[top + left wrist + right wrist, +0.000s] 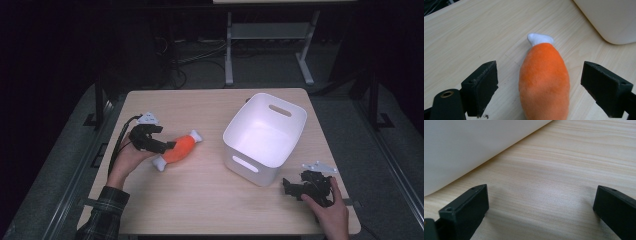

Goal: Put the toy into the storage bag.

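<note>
We are straddling the orange plush toy [544,80], lying left of the white bin [262,137], with the left gripper [167,146] spread wide and empty, risking nudging it aside, while the right gripper [290,187] is resting open.

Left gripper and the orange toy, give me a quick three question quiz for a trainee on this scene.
1. True or false: the left gripper is shut on the orange toy.
2. What stands between the two grippers on the table? A) white bin B) mug C) book
3. Fill in: the right gripper holds ____.

Key: 1 false, its jaws are open either side of the toy. 2 A, the white bin. 3 nothing.
</note>
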